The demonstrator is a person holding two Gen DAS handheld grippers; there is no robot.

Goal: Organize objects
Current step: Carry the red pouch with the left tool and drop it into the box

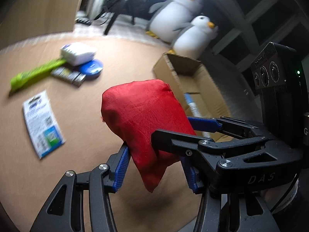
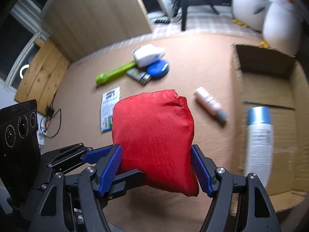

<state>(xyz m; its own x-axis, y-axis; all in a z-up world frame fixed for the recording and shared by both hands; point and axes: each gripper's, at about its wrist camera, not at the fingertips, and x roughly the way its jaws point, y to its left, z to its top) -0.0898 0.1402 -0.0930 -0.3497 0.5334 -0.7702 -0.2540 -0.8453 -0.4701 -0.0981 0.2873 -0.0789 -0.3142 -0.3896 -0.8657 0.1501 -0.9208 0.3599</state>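
Observation:
A red cloth pouch (image 1: 143, 116) is held in the air between both grippers. My left gripper (image 1: 154, 166) is shut on its lower part. My right gripper (image 2: 162, 170) is shut on its sides (image 2: 154, 135); it shows from the right in the left wrist view (image 1: 173, 133). An open cardboard box (image 2: 270, 89) lies to the right with a white and blue bottle (image 2: 258, 141) inside. On the brown floor lie a pink bottle (image 2: 209, 102), a white leaflet packet (image 2: 110, 108), a green tube (image 2: 114, 73), a white pack (image 2: 148, 55), a blue disc (image 2: 157, 68) and a dark packet (image 2: 139, 75).
Two plush penguins (image 1: 183, 23) stand behind the box. A wooden panel (image 2: 92, 17) and a pallet board (image 2: 40, 73) stand at the back left. A cable and charger (image 2: 50, 116) lie at the left. Chair legs (image 2: 183, 9) stand at the far back.

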